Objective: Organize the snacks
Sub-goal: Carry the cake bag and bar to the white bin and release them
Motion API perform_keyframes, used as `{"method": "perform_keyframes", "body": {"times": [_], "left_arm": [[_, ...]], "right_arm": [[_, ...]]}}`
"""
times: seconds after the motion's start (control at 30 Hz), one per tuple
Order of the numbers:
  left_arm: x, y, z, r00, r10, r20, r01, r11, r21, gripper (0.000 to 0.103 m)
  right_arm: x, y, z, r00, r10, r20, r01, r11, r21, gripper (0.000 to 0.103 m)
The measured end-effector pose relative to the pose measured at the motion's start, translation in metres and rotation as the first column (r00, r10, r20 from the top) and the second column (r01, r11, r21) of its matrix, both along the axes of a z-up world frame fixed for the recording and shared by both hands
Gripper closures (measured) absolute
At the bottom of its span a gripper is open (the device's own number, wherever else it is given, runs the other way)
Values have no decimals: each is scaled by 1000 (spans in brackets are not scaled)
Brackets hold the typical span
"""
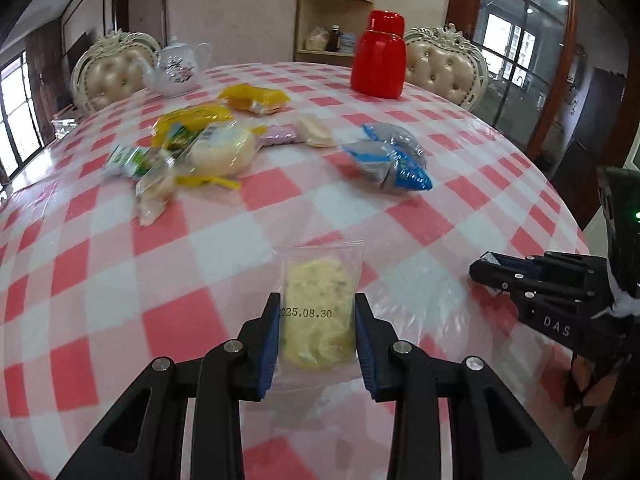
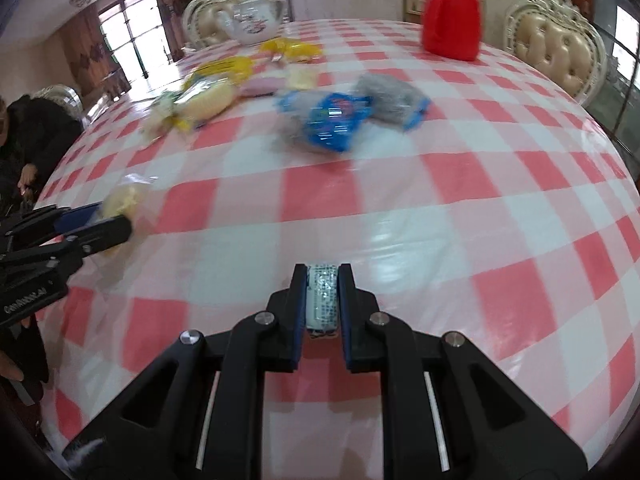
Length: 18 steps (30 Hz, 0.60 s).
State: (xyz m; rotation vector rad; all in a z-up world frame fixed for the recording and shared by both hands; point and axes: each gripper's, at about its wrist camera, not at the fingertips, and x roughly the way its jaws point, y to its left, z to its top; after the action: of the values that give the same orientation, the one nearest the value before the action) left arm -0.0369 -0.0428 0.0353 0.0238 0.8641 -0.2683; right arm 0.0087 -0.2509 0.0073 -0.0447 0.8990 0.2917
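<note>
Both grippers are loaded over the pink-and-white checked tablecloth [image 1: 280,200]. The left gripper [image 1: 316,332] has its jaws partly closed, pinching a clear cookie packet [image 1: 320,292] with a date stamp on it. The right gripper [image 2: 323,300] is squeezed down tight on a small white-and-blue wrapped snack [image 2: 322,298]. Further back, the rest of the snacks sit loose: two blue-and-silver packets [image 1: 390,158] mid-table, a yellow and green pile [image 1: 188,148] to their left. A red jug [image 1: 379,56] and white teapot [image 1: 176,66] stand at the far edge.
</note>
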Motion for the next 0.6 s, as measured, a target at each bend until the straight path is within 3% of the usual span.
{"method": "perform_keyframes", "body": {"times": [0.6], "left_arm": [[-57, 91, -1, 984, 179, 2, -179, 984, 9, 68]], "right_arm": [[-34, 129, 16, 969, 247, 29, -246, 969, -18, 85]]}}
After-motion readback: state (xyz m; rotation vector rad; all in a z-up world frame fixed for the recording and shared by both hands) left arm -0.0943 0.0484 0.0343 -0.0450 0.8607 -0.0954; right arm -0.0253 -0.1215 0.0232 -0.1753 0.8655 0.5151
